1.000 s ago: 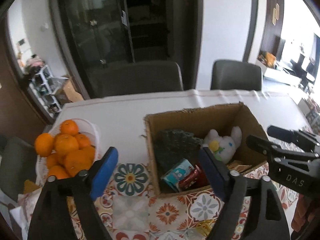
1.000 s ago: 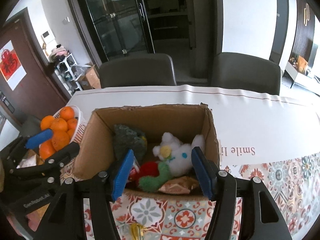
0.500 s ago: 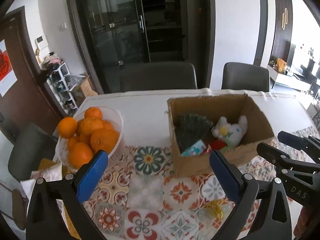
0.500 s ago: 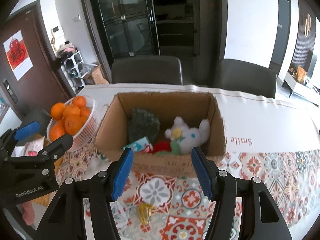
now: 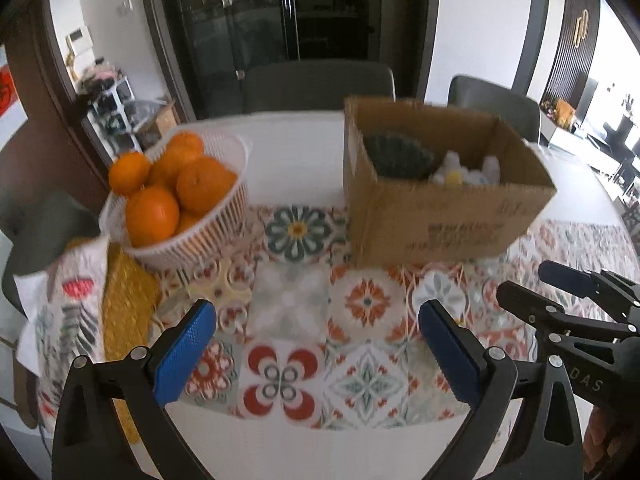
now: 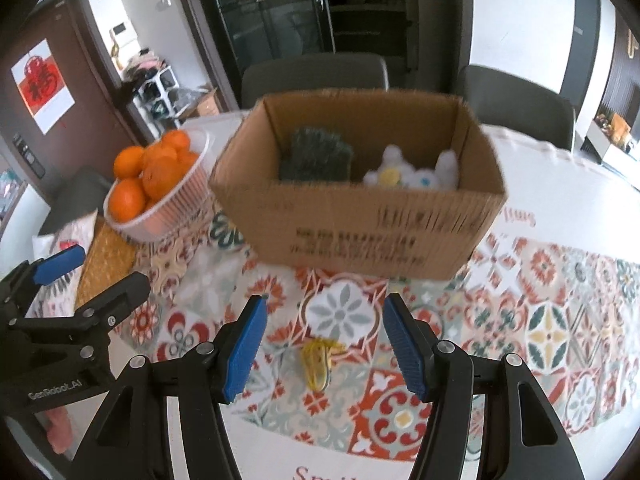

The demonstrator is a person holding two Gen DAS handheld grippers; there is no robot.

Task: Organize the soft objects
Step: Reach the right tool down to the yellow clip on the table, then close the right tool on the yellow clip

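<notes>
The cardboard box point(image 5: 440, 224) point(image 6: 360, 232) stands on the patterned tablecloth. Inside it, a white plush toy point(image 5: 452, 176) point(image 6: 412, 176) and a dark green fuzzy item point(image 5: 396, 156) point(image 6: 316, 156) peek over the front wall. My left gripper point(image 5: 316, 316) hangs wide open over the cloth, well short of the box, with nothing between its fingers. The right gripper point(image 6: 325, 304) is open too, half as wide, also short of the box. Just below its fingers a small yellow looped item point(image 6: 318, 360) lies on the cloth. Each gripper shows at the edge of the other's view.
A white basket point(image 5: 224, 208) point(image 6: 176, 208) heaped with oranges stands left of the box. A yellow mat point(image 5: 124, 300) and a printed cloth lie at the table's left edge. Two grey chairs point(image 6: 316, 76) stand behind the table.
Both grippers have drawn back from above the box and sunk toward the near tablecloth. The left jaws have spread wider. The box's front wall now hides most of its contents.
</notes>
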